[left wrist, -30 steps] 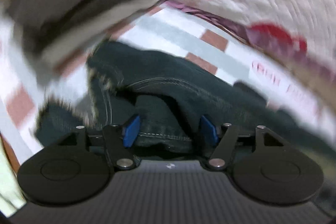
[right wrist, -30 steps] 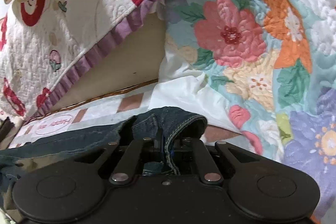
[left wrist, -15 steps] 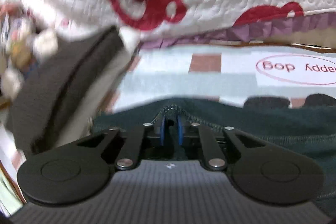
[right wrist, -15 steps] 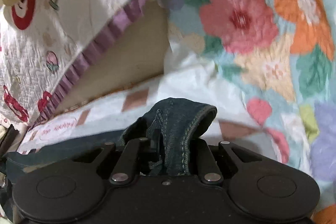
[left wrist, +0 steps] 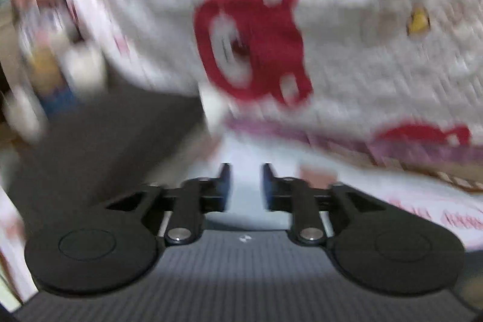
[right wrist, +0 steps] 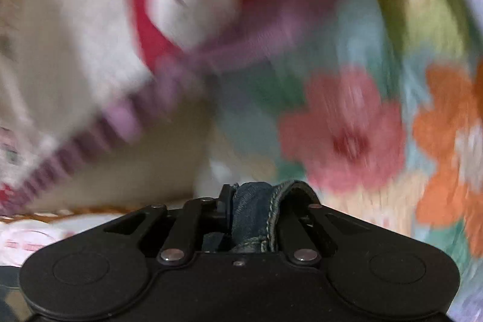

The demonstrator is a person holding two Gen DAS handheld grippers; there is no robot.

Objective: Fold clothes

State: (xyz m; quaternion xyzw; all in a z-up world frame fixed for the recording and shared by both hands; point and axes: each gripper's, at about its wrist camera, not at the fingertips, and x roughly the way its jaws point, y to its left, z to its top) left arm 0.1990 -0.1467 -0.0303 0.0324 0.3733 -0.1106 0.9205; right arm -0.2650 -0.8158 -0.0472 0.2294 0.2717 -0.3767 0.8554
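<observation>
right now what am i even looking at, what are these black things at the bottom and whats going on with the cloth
The black parts are hand-held claws, one in each of a person's hands, each with a camera looking out along its fingers. In the left camera's picture, the left claw is open with nothing between its blue pads. In the right camera's picture, the right claw is shut on a fold of dark denim, clothing being folded. Behind, blurred by motion, are a white quilt with red cartoon prints and a floral quilt.
</observation>
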